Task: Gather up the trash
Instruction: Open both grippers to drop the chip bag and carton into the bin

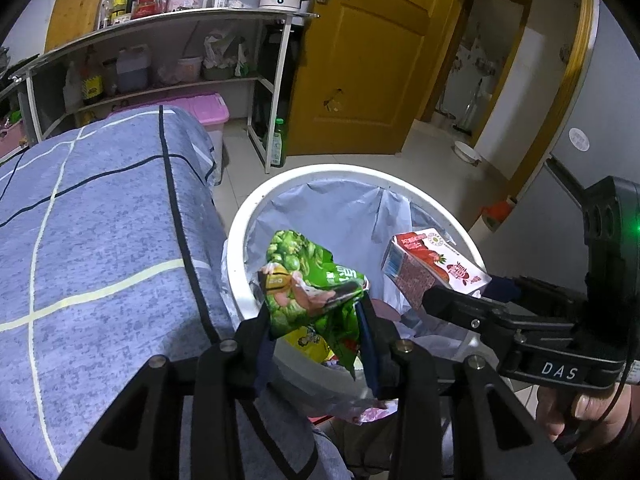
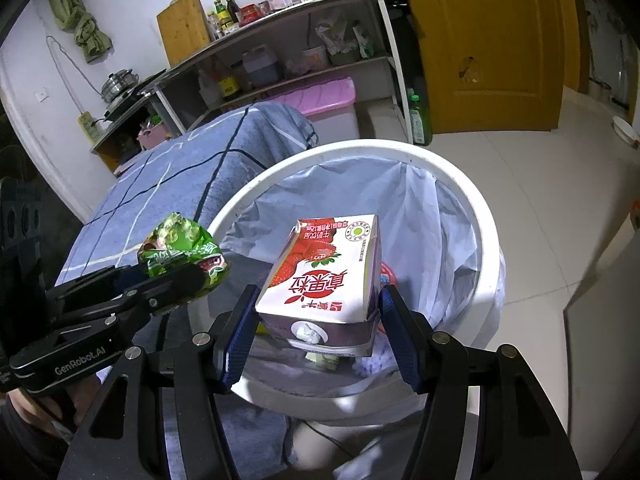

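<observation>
Over white round plastic bin [image 1: 248, 216] with pale blue liner: two hand-held black grippers, two trash items. Left gripper [image 1: 316, 312] clamps one crumpled green foil snack wrapper [image 1: 312, 276], narrow, above bin's near rim. Right gripper [image 2: 318, 312] clamps one white-and-red strawberry drink carton [image 2: 324, 276], wide, above bin's mouth. Beside bin: one table under blue checked cloth [image 1: 100, 220].
</observation>
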`<state>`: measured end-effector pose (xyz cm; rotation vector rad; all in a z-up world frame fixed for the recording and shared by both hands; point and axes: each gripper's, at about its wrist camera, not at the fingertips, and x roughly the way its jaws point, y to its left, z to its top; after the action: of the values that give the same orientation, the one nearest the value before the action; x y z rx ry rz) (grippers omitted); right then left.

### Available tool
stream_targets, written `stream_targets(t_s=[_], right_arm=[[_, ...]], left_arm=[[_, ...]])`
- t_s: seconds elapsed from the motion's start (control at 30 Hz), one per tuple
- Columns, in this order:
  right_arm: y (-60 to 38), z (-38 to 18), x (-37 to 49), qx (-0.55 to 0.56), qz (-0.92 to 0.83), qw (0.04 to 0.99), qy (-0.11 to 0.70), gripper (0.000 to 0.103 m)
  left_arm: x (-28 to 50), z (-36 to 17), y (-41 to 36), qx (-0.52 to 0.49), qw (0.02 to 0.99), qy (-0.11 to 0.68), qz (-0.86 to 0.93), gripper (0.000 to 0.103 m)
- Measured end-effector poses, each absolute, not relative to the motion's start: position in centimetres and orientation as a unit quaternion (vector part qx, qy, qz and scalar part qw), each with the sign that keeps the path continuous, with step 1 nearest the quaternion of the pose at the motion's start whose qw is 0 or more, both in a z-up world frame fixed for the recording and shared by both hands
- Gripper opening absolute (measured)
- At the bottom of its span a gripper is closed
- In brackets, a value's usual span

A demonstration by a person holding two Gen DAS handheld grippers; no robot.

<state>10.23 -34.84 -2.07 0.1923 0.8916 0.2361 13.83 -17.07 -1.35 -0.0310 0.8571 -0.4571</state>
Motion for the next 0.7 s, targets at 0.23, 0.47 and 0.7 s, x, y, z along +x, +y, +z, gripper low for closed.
stream_targets(t_s=[0.23, 0.47, 0.7], right_arm=[[-34.96, -2.59, 10.78, 0.094, 0.115, 0.887, 0.437, 0.061], [-35.04, -2.80, 11.03, 0.099, 0.112, 0.887, 0.438, 0.061], [-35.12, -2.38, 10.76, 0.099, 0.109, 0.889, 0.433, 0.061]], left_arm=[[14.27, -1.41, -17.28, -0.015, 0.882, 0.415, -0.221, 0.044], [14.46, -1.52, -17.17, -0.018, 0.881, 0.418, -0.221, 0.054], [14.46, -1.36, -16.84, -0.026, 0.881, 0.418, -0.219, 0.057]])
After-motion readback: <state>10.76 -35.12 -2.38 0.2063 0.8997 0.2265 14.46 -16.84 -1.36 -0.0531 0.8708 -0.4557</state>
